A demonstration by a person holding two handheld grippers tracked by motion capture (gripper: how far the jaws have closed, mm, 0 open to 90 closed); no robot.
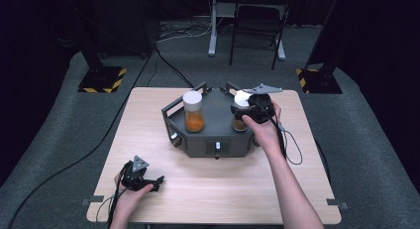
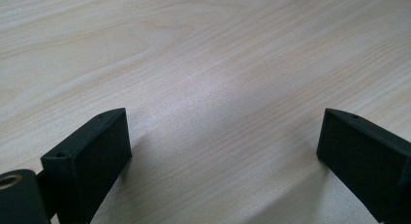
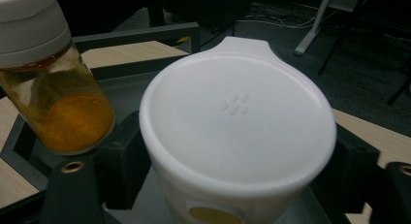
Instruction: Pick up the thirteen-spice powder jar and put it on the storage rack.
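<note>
High view first: my right gripper (image 1: 246, 108) is up at the dark grey tray (image 1: 208, 140) in the middle of the wooden table (image 1: 223, 184), sitting right at the white-capped jar (image 1: 240, 101) on the tray's right side. That jar has brownish stuff in it, from what I can see under my hand. A second jar (image 1: 193, 111) with orange powder and a white cap stands upright on the tray's left side, well apart from the first. My left gripper (image 1: 157, 182) rests down on the table near the front left corner, away from the tray, nothing near it.

Left gripper view: my two black jaws stand wide apart over bare wood grain, nothing between them.

Right gripper view: the white cap (image 3: 237, 122) of the jar takes up most of the middle, with a little tab at its far edge and small raised marks on top. My jaws sit either side of the jar just under the cap, one left, one right. They're narrowed in around it, but I honestly can't tell whether the pads press on the jar or stand just clear of it. The orange powder jar (image 3: 53, 95) shows at the upper left, looking tilted from this angle, with the tray's rail behind it.
</note>
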